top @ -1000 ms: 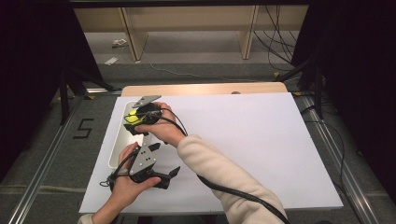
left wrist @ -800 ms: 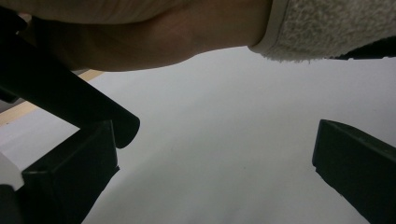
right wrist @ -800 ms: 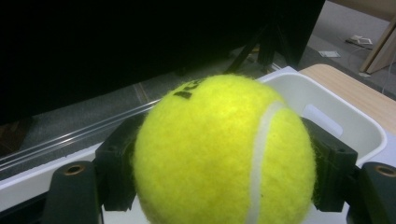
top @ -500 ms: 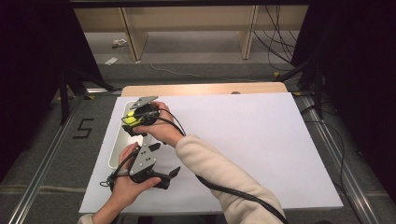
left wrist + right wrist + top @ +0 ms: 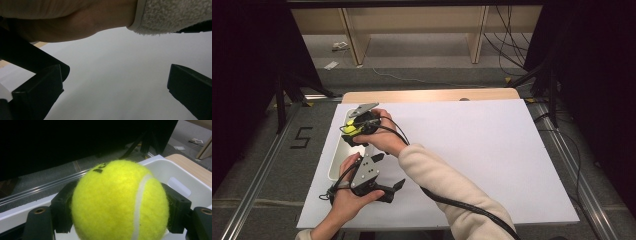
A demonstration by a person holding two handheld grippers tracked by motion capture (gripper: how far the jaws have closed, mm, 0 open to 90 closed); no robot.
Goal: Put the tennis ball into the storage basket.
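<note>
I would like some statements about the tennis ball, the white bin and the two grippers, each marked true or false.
1. The right gripper is clamped on a yellow tennis ball. True.
2. The tennis ball lies loose on the white table cover. False: it sits between the right gripper's jaws, over the white bin.
3. The left gripper has its jaws apart with nothing between them. True.
4. The white bin stands at the right edge of the table. False: in the high view it is at the left edge.
5. The left gripper holds a second ball. False: it holds nothing.
</note>
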